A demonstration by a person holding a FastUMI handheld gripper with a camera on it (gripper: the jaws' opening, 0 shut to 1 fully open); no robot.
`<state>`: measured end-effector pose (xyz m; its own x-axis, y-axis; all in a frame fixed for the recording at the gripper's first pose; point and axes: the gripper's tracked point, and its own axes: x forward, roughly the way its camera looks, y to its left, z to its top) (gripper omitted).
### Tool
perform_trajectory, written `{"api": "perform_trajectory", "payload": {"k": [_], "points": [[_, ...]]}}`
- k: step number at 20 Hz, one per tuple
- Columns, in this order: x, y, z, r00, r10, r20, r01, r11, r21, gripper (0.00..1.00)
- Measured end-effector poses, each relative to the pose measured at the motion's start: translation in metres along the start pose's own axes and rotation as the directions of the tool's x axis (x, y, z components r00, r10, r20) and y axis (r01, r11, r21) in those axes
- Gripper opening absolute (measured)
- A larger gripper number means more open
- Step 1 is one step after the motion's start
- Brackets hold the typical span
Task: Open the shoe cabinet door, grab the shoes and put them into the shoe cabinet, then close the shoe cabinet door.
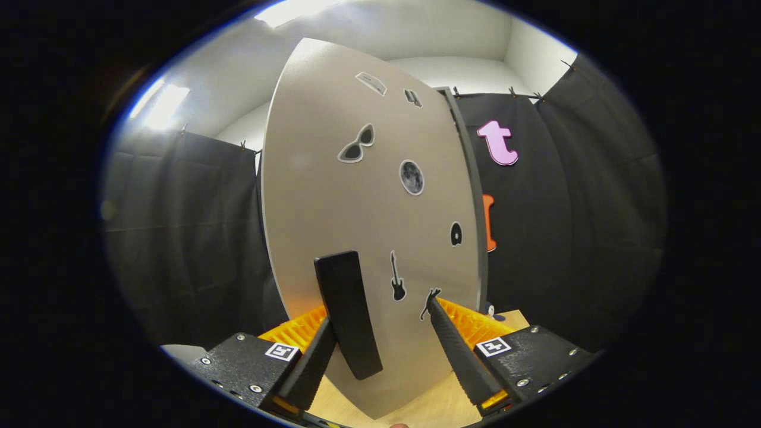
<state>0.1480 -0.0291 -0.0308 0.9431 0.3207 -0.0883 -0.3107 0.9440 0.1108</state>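
Now my gripper (pixel 380 312) hangs spread wide before the sticker-dotted beige cabinet door (pixel 333 196), its black bar handle (pixel 348 312) just beside one finger.

no readable text, picture stickers on door (pixel 357 196)

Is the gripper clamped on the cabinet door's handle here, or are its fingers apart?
Apart. The gripper is open, its fingers on either side of the black handle on the cabinet door, not pressing on it.

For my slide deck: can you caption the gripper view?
Open gripper facing the sticker-decorated shoe cabinet door, fingers straddling its black handle.
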Motion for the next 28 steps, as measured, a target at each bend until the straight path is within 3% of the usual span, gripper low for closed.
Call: {"api": "perform_trajectory", "payload": {"k": [8,28], "points": [[0.035,0.04,-0.002,1.0,-0.007,-0.012,0.006,0.999,-0.037,0.93],[0.122,0.078,-0.006,0.973,-0.229,0.03,0.23,0.97,-0.076,0.97]]}}
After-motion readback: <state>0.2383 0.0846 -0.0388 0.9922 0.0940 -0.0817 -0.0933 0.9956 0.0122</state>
